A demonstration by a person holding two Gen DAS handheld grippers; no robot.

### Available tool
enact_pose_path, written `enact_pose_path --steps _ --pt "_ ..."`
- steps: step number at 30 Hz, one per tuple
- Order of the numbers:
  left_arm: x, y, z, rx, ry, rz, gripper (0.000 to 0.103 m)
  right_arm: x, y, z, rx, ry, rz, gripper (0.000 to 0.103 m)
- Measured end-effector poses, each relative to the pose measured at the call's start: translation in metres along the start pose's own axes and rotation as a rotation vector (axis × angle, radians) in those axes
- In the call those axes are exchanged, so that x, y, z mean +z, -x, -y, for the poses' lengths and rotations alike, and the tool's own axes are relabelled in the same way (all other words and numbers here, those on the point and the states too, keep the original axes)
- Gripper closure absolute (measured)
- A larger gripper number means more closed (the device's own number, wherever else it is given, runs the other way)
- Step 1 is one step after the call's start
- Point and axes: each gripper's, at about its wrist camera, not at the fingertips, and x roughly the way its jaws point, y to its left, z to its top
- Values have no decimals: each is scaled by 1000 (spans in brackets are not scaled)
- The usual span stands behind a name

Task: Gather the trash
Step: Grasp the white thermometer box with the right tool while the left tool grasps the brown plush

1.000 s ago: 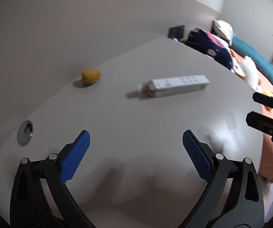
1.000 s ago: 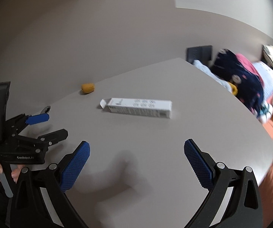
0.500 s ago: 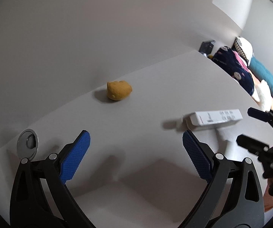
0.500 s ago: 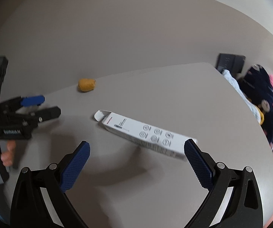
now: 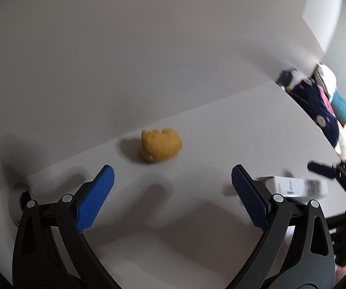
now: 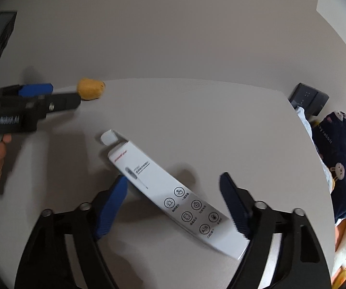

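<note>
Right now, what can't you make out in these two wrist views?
- Yellow crumpled lump: motion blur in the left wrist view hides what it is.
- White carton: small print unreadable; right gripper, jaws closing around it, covers its near corner.
- No trash bin in either view.
- Left gripper: open, empty.

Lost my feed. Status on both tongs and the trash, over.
Left tongs open, short of yellow wad. Right tongs closing around white box, not yet gripping. Nothing in the way.

on the table, the crumpled wad lies behind and left of the box.
</note>
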Motion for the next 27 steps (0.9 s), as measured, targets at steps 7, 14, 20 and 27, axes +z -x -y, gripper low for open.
enact_pose_path --steps 7,14,20,27 --pt "13 -19 -7 60 49 1 21 1 -13 12 12 -62 -27 48" --pt "11 -38 -12 77 46 -31 45 2 -13 12 1 -118 -17 68" --pt "8 -35 -10 76 6 -7 56 1 -11 12 -18 -160 0 74" --pt "1 -30 -12 73 -16 5 56 1 -11 16 -22 -212 -20 74"
